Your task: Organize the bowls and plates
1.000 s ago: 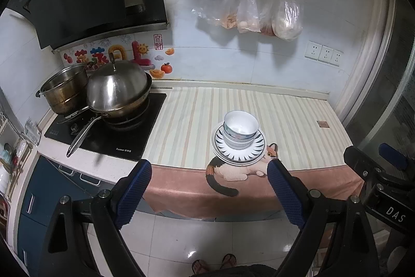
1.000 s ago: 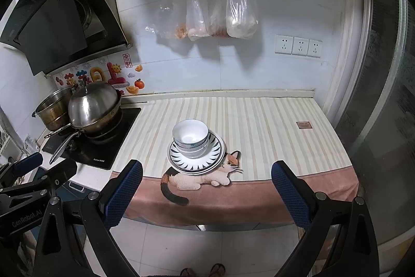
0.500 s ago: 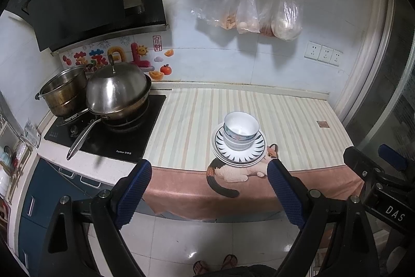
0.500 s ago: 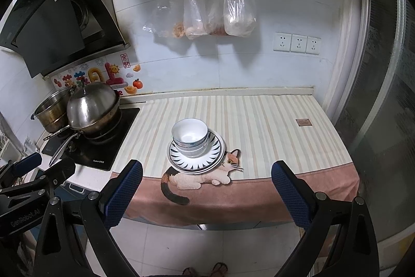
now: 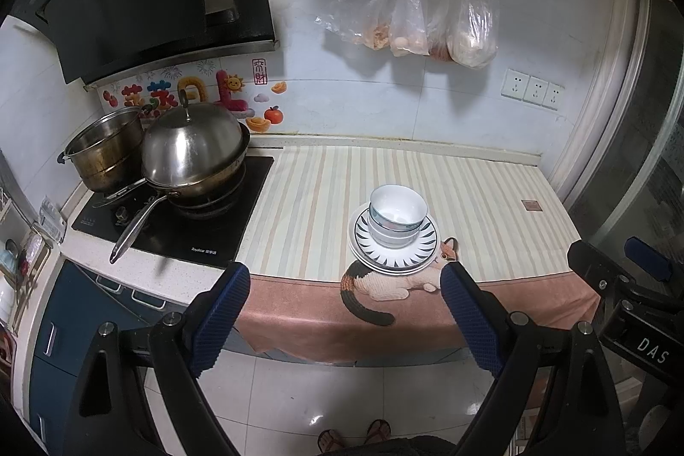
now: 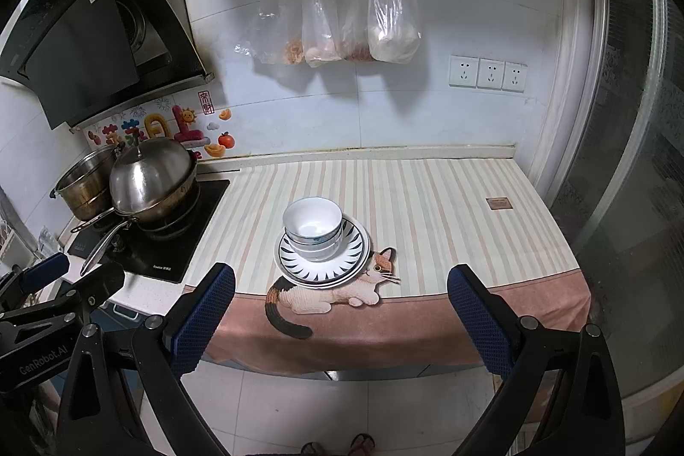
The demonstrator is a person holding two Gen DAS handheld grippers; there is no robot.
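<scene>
While both our grippers, left gripper (image 5: 344, 285) and right gripper (image 6: 342, 285), hung back with jaws spread and empty, we judged lifting the top bowl (image 5: 398, 204) straight off the plates (image 5: 421, 248) safest.

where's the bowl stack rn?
The stacked bowls sit on the patterned plates near the counter's front edge, just behind the cat picture on the cloth, right of the stove; centred in both wrist views, ahead of both open claws.
</scene>
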